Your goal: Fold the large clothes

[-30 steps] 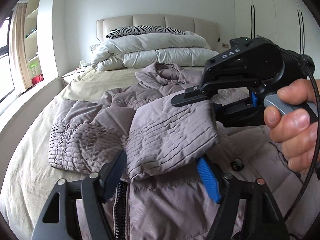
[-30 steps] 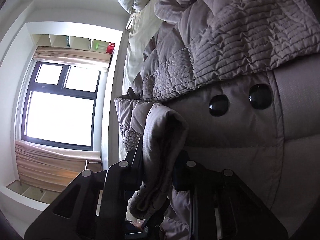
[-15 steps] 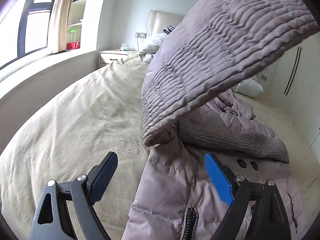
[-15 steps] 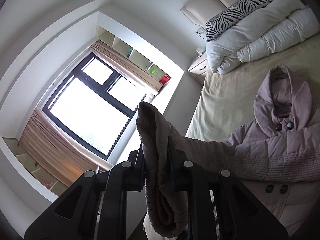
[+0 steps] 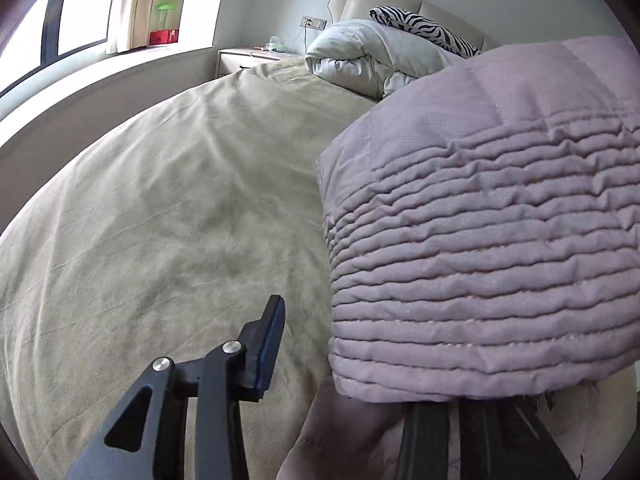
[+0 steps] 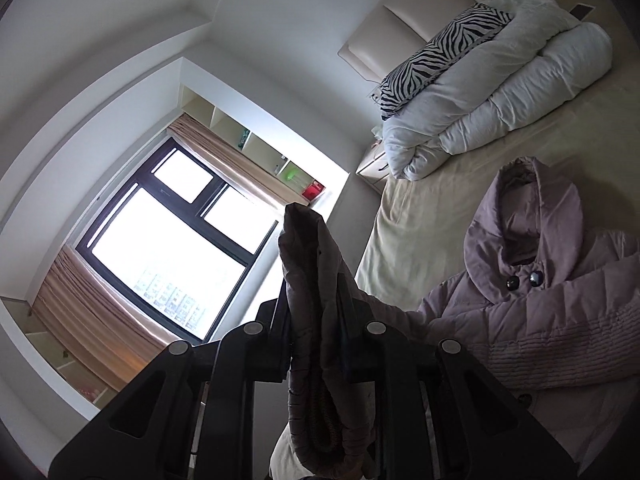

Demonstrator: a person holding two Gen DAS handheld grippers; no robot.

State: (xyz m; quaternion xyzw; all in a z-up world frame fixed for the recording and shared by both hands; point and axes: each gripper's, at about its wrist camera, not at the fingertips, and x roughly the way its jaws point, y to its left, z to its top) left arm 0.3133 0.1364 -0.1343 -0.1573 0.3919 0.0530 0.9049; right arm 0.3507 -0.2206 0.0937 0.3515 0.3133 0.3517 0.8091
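A mauve quilted hooded coat (image 6: 560, 312) lies on the beige bed (image 6: 420, 220), hood toward the headboard. My right gripper (image 6: 316, 320) is shut on the coat's sleeve cuff (image 6: 312, 280) and holds it up off the bed. In the left wrist view that ribbed cuff (image 5: 480, 260) hangs large at the right and covers my left gripper's right finger. My left gripper (image 5: 360, 344) is open and empty; its left finger (image 5: 268, 344) with a blue pad is over the bare sheet (image 5: 160, 220), beside the coat's edge (image 5: 340, 440).
A folded white duvet (image 6: 500, 80) and a zebra pillow (image 6: 436, 56) lie by the headboard. A nightstand (image 5: 248, 60) stands at the bed's far corner under a window sill (image 5: 100, 72). The window (image 6: 172, 240) fills the wall beside the bed.
The right gripper has lifted the sleeve cuff up off the coat's body and holds it high. The left gripper has swung left toward the bare sheet, still open.
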